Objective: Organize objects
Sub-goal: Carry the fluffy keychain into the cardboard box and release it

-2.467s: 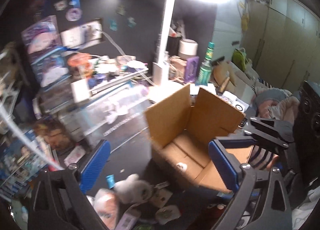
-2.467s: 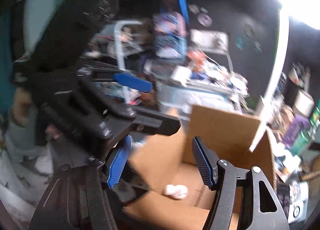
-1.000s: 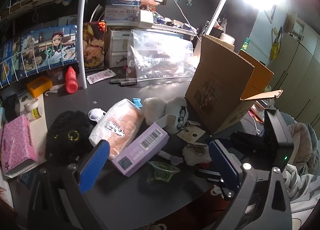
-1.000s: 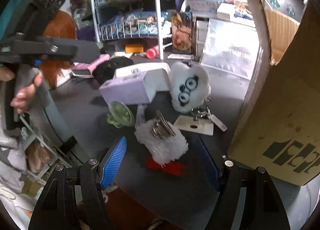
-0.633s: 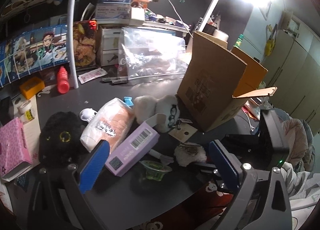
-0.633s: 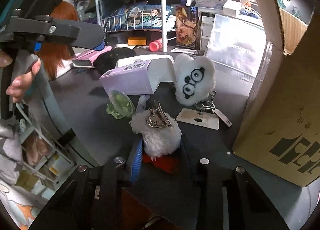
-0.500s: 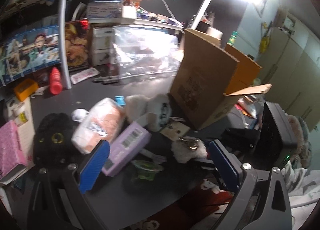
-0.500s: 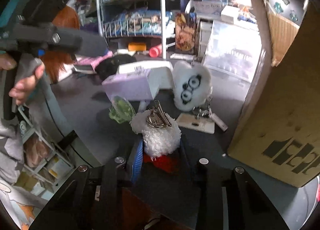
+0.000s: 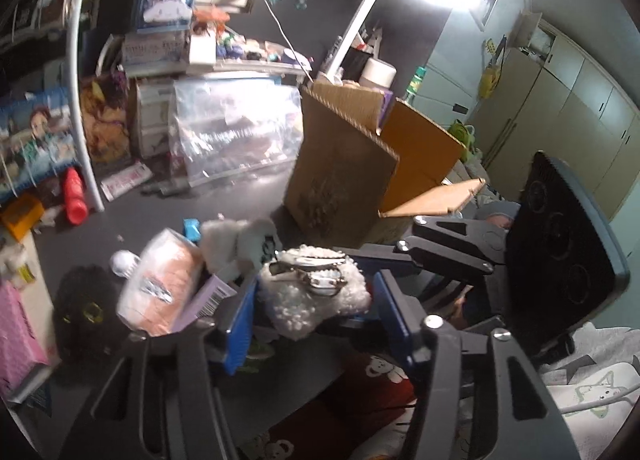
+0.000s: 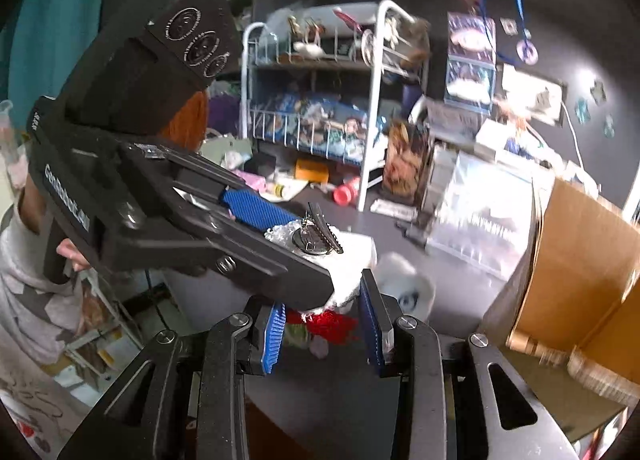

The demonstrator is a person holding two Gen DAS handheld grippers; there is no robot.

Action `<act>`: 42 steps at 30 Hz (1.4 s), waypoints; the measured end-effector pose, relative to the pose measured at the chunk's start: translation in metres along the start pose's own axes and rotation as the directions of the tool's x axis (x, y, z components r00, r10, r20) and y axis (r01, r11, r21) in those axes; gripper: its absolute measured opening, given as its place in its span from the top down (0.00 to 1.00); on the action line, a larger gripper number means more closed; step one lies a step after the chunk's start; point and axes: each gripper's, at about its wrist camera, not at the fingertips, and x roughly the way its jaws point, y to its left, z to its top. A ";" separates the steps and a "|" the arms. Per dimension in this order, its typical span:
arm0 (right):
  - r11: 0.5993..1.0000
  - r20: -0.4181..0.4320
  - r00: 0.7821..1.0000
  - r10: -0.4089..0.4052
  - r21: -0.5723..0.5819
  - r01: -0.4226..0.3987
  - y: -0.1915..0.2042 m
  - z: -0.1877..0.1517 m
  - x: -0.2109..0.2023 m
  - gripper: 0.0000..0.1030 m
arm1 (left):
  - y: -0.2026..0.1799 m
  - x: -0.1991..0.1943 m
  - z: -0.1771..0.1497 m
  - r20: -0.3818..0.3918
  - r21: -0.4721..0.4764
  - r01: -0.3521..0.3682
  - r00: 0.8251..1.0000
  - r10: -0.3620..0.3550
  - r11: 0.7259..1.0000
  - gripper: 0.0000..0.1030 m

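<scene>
Left wrist view: my left gripper [image 9: 314, 310] has just been closing onto the fluffy white hair clip [image 9: 314, 294], above the dark desk [image 9: 224, 203] near the cardboard box [image 9: 340, 175].

Right wrist view: my right gripper [image 10: 322, 326] pinches the clip's red part [image 10: 332, 322]; the left one grips its fluff.

A dark table [image 9: 240, 203] holds many things. A cardboard box [image 9: 344, 179] stands near its right edge, and a clear plastic bag [image 9: 236, 135] leans at the back. A red bottle [image 9: 75, 195] lies near the left edge, beside a white pole [image 9: 82, 99]
</scene>
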 end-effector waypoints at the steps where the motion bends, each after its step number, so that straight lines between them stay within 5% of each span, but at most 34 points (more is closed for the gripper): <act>1: 1.000 0.006 1.000 -0.009 -0.019 0.009 0.002 0.005 -0.001 0.71 | 0.000 -0.002 0.004 0.006 0.007 -0.010 1.000 0.009 1.000 0.54; 15: 0.990 -0.001 0.990 -0.138 -0.022 0.138 -0.049 0.062 -0.027 0.72 | -0.035 0.006 0.096 0.029 0.145 -0.048 0.999 0.044 0.988 0.57; 23: 0.970 -0.115 0.973 -0.201 0.115 0.214 -0.117 0.060 -0.036 0.72 | -0.056 0.075 0.150 -0.113 0.178 0.005 0.993 0.015 0.984 0.57; 34: 0.937 -0.315 0.918 -0.239 0.172 0.303 -0.181 0.028 -0.029 0.71 | -0.081 0.157 0.171 -0.258 0.188 -0.004 0.965 0.053 0.982 0.57; 37: 0.935 -0.336 0.911 -0.239 0.174 0.310 -0.188 0.024 -0.028 0.67 | -0.085 0.163 0.171 -0.264 0.196 -0.025 0.961 0.077 0.980 0.46; 40: 0.920 -0.341 0.894 -0.290 0.157 0.359 -0.192 0.022 -0.029 0.47 | -0.085 0.156 0.171 -0.233 0.225 -0.062 0.965 0.116 0.972 0.30; 42: 0.918 -0.340 0.893 -0.295 0.161 0.364 -0.193 0.022 -0.032 0.44 | -0.084 0.150 0.170 -0.224 0.227 -0.066 0.967 0.118 0.972 0.26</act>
